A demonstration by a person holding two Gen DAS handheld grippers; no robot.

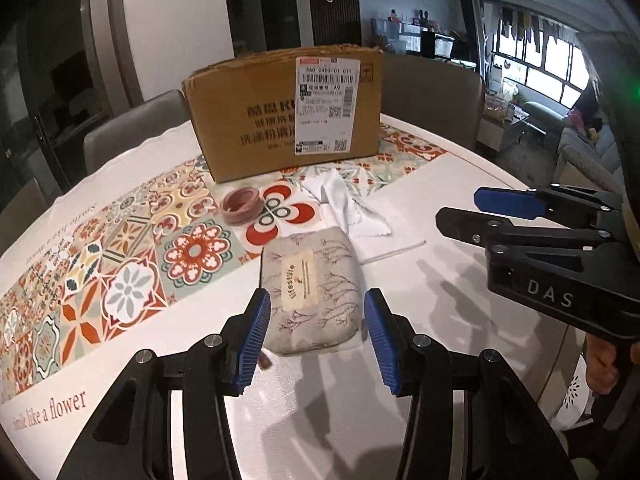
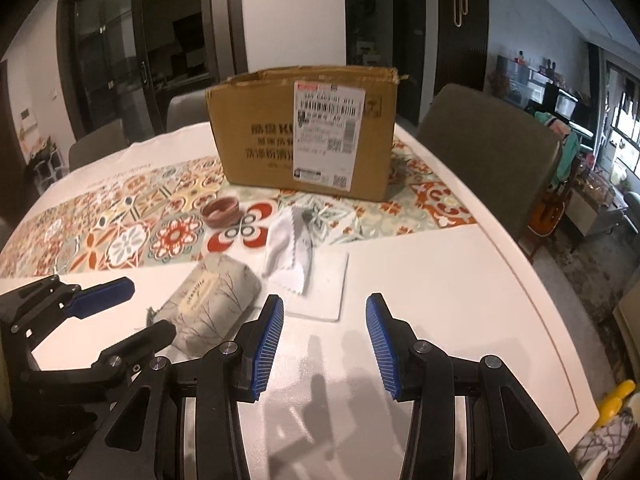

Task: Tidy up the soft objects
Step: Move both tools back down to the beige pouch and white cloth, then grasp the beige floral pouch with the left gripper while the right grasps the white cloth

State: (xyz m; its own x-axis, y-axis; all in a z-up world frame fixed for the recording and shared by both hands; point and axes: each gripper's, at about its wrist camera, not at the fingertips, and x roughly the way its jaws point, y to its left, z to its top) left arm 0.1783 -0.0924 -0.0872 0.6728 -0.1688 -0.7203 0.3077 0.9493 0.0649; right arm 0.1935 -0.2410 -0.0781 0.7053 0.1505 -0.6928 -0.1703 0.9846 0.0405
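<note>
- The left gripper [image 1: 317, 336] is held with its jaws spread wide; the near end of a grey printed pouch [image 1: 310, 292] is framed between the blue pads, and no contact with them can be seen.
- The pouch, marked with a cream "lifestyle" label, is laid flat on the white table [image 1: 460, 280], just off the edge of the patterned tile runner [image 1: 132, 264].
- The right gripper [image 2: 325, 344] is likewise held apart, with only bare tabletop between its fingers, to the right of the pouch.
- A crumpled white cloth [image 1: 352, 208] is seen beyond the pouch, partly on the runner.
- A pink-brown band [image 1: 241, 211] is placed on the runner, left of the cloth.
- An open cardboard box [image 1: 284, 112] with a shipping label is stood upright behind these items.
</note>
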